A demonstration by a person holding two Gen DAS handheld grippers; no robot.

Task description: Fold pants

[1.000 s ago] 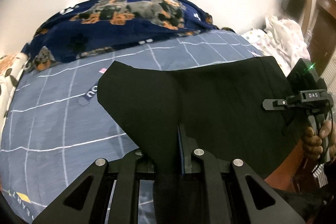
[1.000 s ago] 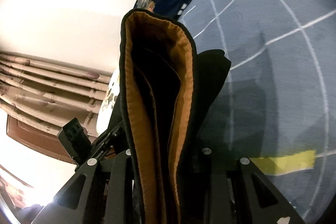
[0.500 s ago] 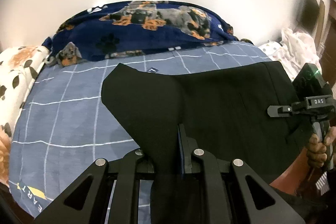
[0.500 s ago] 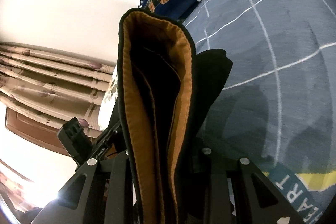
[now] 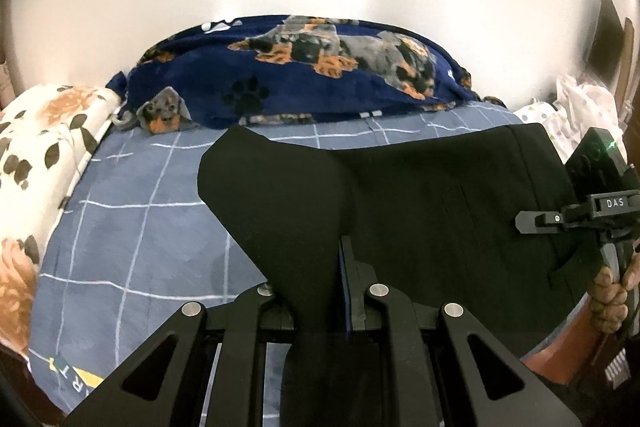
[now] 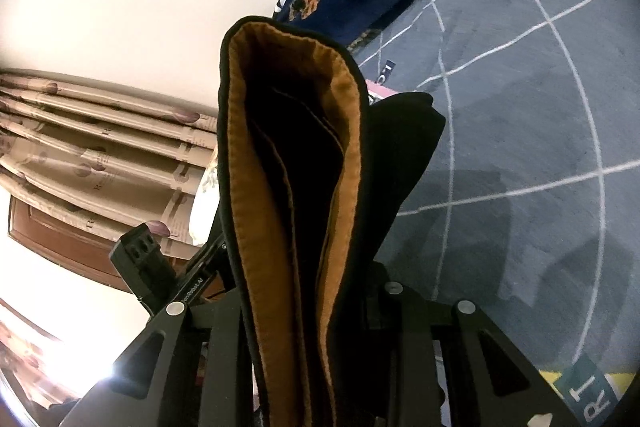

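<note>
Left wrist view: the bed (image 5: 132, 227), under a blue-grey sheet with a white grid, fills the lower field, and the black pants (image 5: 420, 211) are held spread above it, well short of the far edge. A navy dog-print blanket (image 5: 320, 75) is bunched against the plain wall; a floral pillow (image 5: 44, 147) lies at the left edge. The left gripper (image 5: 316, 291) has its jaws clamped on one edge of the pants, with dark cloth running between the fingers. The right gripper (image 5: 576, 217) appears at the right edge, gripped by a hand (image 5: 612, 291).

Right wrist view: the right gripper (image 6: 320, 291) has its jaws clamped on the waistband, whose tan lining (image 6: 344, 163) stands upright in several layers. Curtains (image 6: 92, 155) hang beyond.

Judgement: the garment is being carried flat for laying down. To do this well, both clamped edges should travel level and together, the cloth kept taut so no crease forms, and the far edge should land square to the grid lines before either grip is released. The thick waistband may slip if tension is uneven.
</note>
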